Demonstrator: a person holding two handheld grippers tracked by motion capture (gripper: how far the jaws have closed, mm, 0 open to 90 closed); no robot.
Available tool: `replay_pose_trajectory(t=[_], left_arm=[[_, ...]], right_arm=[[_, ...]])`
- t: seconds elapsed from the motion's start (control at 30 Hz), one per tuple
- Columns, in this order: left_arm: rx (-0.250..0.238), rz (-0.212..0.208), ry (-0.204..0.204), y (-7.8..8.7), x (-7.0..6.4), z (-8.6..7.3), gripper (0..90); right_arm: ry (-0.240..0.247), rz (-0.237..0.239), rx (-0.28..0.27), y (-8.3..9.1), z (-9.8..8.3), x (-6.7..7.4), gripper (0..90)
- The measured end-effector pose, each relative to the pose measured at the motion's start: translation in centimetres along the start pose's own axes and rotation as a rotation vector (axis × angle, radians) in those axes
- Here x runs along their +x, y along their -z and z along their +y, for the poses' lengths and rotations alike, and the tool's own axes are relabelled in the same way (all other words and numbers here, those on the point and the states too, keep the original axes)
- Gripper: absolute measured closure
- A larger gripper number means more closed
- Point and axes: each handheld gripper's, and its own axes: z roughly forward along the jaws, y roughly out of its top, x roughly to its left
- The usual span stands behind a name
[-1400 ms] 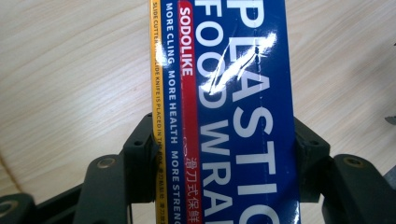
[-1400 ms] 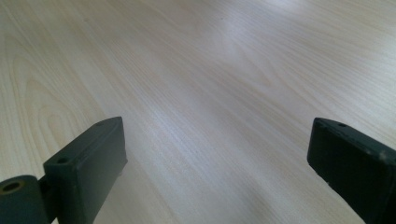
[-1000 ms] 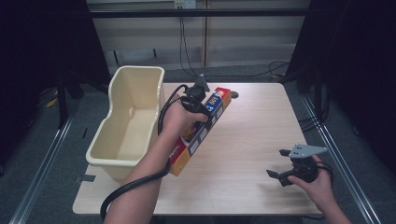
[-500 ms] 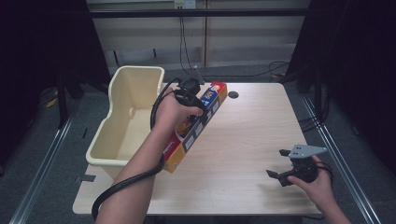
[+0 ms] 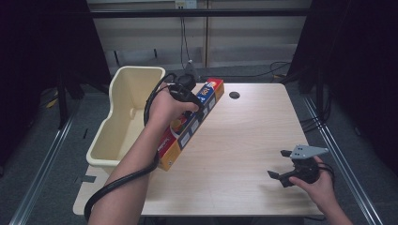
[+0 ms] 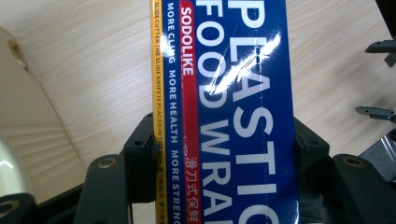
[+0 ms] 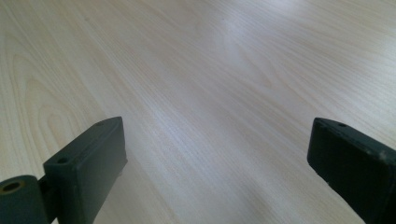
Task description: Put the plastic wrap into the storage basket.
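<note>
Bins: you have one cream tub (image 5: pixel 123 117), left of centre in the high view, overhanging the table's (image 5: pixel 244 136) left edge.
Boxes: one long plastic food wrap box (image 6: pixel 233 107), blue, red and yellow with white lettering, lying diagonally at centre beside the tub.
Left gripper (image 5: pixel 190 101): your jaws clamp the box across its width.
Right gripper (image 5: pixel 281 168): lower right, your jaws spread wide above bare wood.
</note>
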Motion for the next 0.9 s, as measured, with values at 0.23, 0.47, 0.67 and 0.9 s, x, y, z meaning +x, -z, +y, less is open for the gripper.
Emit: replay_pose_trajectory(t=[0.23,0.47,0.67,0.9], left_arm=[[-0.002,0.010,0.025,1.4,0.6,-0.3,40.4],[-0.004,0.010,0.043,2.1,1.2,-0.5,40.4],[-0.010,0.018,0.053,2.9,1.6,-0.7,40.5],[-0.020,0.021,0.076,4.0,2.0,-0.9,40.5]], right_arm=[[0.003,0.001,0.000,-0.1,0.0,0.0,4.6],[0.004,0.000,-0.001,0.0,0.0,0.0,4.6],[0.005,0.001,-0.002,0.0,0.0,0.0,4.6],[0.014,-0.001,-0.004,-0.1,0.0,0.1,4.6]])
